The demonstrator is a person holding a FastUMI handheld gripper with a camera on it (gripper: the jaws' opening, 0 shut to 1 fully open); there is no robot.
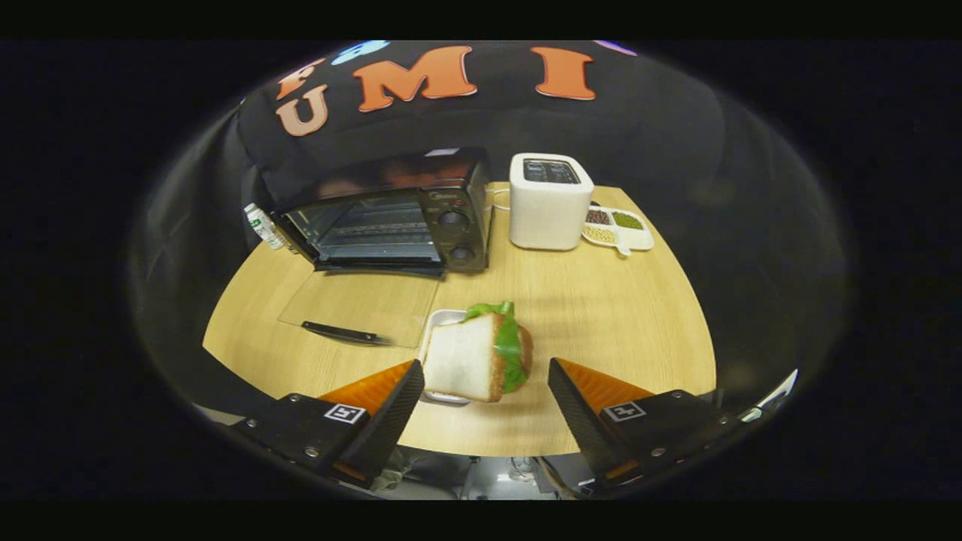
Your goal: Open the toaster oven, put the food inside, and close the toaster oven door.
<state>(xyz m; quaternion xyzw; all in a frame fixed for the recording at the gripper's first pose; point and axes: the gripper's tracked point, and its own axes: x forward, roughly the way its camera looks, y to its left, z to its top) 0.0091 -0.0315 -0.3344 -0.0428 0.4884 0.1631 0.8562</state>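
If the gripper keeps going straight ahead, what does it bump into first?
Most likely the sandwich, lying on its small tray just ahead of the open gripper. Depth is unclear, so it could pass over it.

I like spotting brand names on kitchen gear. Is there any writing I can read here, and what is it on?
No text here is readable.
Toaster oven: small brand mark above the knobs, too blurred to read.
Bottle beside it: label print too small to read.
Gripper, open around the sandwich: square coded markers, patterns rather than words.
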